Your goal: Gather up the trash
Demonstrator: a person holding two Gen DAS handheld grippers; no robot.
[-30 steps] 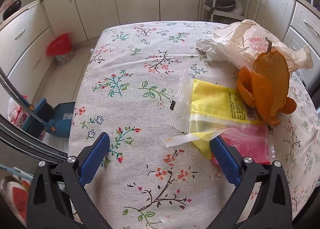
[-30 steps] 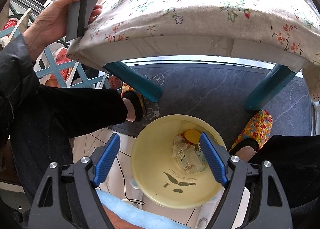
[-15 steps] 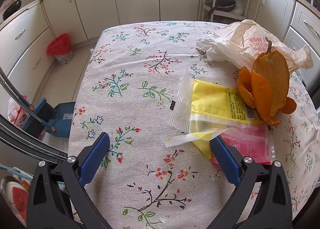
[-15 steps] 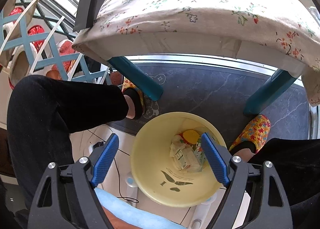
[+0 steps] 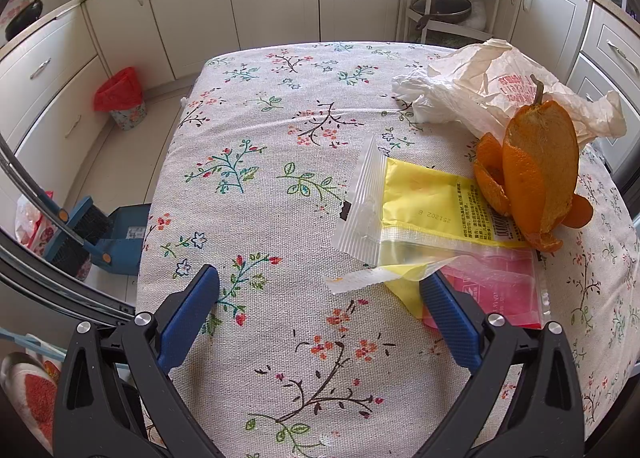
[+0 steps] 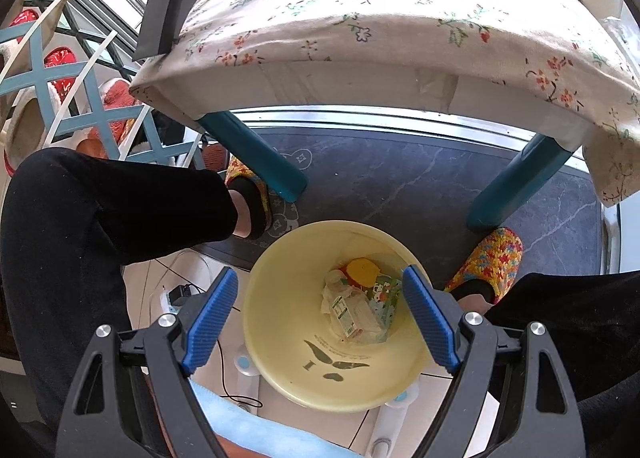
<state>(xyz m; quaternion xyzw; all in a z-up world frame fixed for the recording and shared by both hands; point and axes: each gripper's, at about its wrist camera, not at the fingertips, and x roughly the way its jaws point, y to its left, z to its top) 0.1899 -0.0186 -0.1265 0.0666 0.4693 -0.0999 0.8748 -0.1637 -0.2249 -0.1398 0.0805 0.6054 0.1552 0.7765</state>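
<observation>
The right gripper (image 6: 320, 314) is hanging wide open and empty over the yellow bin (image 6: 280, 322), where trash is lying. The left gripper (image 5: 320, 314) (also spread, holding nothing) is facing the yellow wrapper (image 5: 420, 210) on the table (image 5: 260, 146), probably to take it.

Woven matt tablecloth (image 5: 256, 162); glossy plastic wrapper (image 5: 424, 214); smooth plastic bin (image 6: 280, 298).

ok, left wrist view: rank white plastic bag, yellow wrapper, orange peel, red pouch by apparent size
1. white plastic bag, though farthest away
2. yellow wrapper
3. orange peel and red pouch: look alike; the pouch is partly covered, so unranked.
</observation>
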